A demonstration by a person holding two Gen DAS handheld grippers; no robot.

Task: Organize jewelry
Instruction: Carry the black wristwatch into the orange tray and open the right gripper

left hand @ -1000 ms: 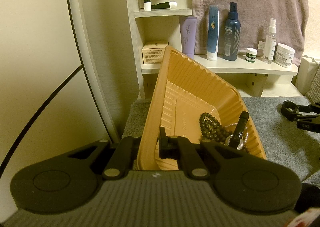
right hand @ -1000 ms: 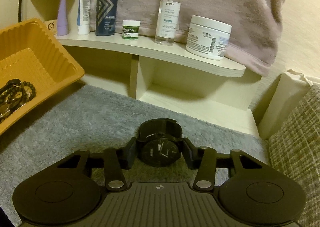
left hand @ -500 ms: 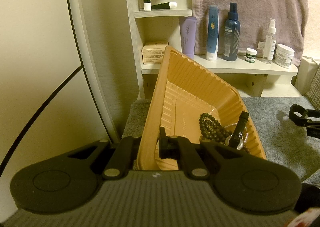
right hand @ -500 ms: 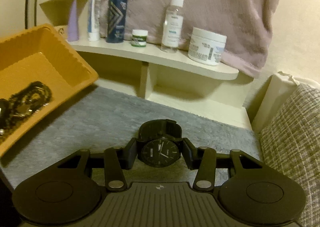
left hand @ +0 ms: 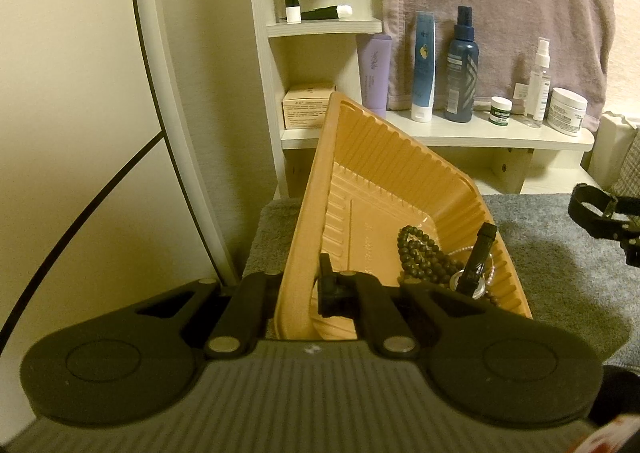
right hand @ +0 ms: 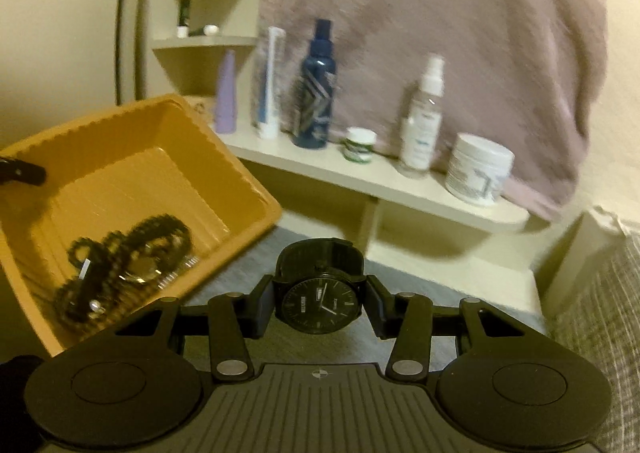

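A: Here, the left gripper [left hand: 298, 293] has its jaws pressed together on the near rim of the orange tray [left hand: 362, 157], which is held tilted, its far corner raised toward the shelf [left hand: 472, 139].

B: And what lies inside the tray?

A: Just ahead and to the right of the left gripper's fingers, a dark beaded bracelet [left hand: 420, 253] rests in the low corner, touching a pale pearl strand [left hand: 494, 269] and a watch with a black strap [left hand: 478, 261] that stands up against the tray wall.

B: What does the right gripper [right hand: 319, 305] carry?

A: A black watch [right hand: 319, 303]. The two pads clamp the sides of its case, dial facing the camera, with the strap looped upright just beyond the fingertips. The watch hangs above the grey mat [right hand: 256, 265].

B: Where is the tray relative to that gripper?

A: Ahead and to its left, near but apart from the watch. In the right wrist view the tray's open side faces the gripper and the beads show blurred within it. Bottles and a white jar [right hand: 478, 169] stand on the shelf farther ahead, before a hanging towel [right hand: 440, 13].
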